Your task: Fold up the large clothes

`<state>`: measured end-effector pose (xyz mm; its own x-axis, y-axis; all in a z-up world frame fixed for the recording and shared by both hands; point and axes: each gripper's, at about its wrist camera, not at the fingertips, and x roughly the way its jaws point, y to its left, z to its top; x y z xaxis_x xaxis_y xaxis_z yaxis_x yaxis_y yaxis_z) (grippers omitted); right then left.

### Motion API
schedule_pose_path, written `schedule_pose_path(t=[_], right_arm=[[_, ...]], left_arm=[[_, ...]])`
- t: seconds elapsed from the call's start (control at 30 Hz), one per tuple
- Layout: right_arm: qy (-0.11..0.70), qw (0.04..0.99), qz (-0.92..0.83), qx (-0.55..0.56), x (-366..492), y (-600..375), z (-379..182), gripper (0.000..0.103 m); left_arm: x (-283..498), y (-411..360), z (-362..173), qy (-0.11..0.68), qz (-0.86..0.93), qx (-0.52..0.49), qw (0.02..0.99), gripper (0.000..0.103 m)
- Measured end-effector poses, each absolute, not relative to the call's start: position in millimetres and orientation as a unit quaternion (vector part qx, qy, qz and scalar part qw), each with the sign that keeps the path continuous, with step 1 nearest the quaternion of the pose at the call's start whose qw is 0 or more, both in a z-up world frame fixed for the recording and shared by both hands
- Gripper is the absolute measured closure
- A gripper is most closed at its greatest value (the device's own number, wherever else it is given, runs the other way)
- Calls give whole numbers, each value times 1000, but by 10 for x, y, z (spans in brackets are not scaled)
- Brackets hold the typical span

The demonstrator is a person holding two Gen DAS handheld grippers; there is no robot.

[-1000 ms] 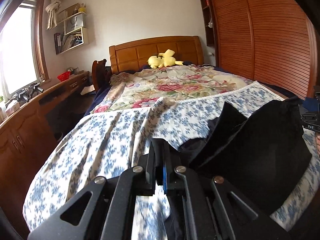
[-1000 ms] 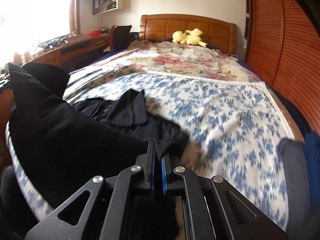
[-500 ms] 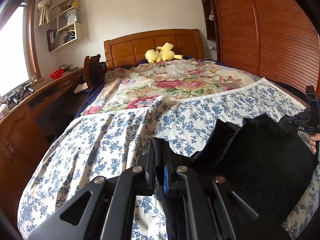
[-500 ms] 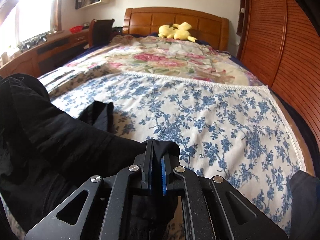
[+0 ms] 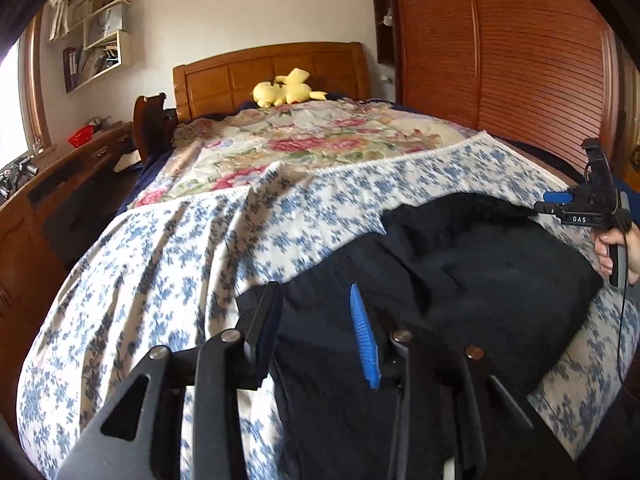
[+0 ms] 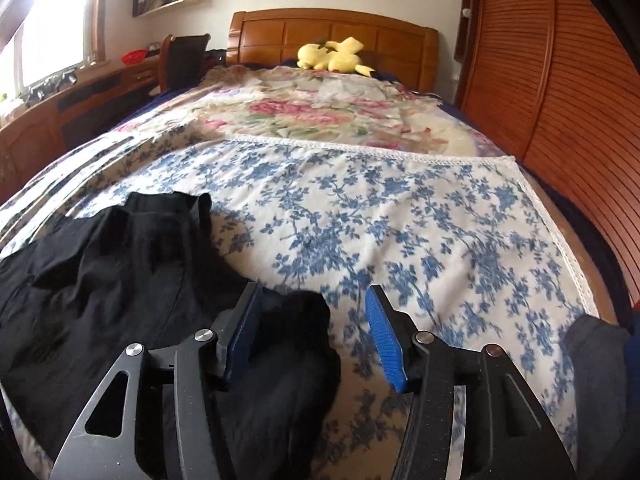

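With both sets of jaws just opened and gripping nothing, left gripper (image 5: 316, 320) and right gripper (image 6: 314, 328) have let the black garment (image 5: 472, 272) drop rumpled on the blue-flowered bedspread (image 6: 400, 216); folding looks barely started, smoothing remains.

Left gripper (image 5: 316, 320), low in its frame, has just been opening, jaws apart. Right gripper (image 6: 312, 328) likewise, jaws wider. At the left view's right edge, a hand (image 5: 618, 246) grasps its handle.

a large black garment (image 5: 480, 264) lies rumpled and partly folded on the blue-flowered bedspread (image 6: 400, 216).
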<state>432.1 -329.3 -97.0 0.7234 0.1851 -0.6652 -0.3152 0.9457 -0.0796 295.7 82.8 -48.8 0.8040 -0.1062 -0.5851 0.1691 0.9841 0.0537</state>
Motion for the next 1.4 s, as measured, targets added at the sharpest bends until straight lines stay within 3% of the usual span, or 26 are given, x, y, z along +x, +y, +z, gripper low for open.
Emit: schedule_pose_path(t=[0.23, 0.43, 0.97, 1.4], right_arm=[[369, 910, 162, -101, 3786, -3396, -1081, 47], [399, 895, 181, -84, 3474, -3523, -1260, 39], [395, 895, 206, -35, 3073, -3697, -1153, 36], [446, 870, 207, -22, 3090, -3514, -1554, 34]], left_arm=[[2613, 783, -702, 327, -75, 47, 941, 67], [2417, 869, -1018, 358, -57, 42, 931, 67], [2225, 1030, -1445, 399, -37, 14, 916, 65], [2308, 1049, -1565, 412, -39, -10, 910, 65]])
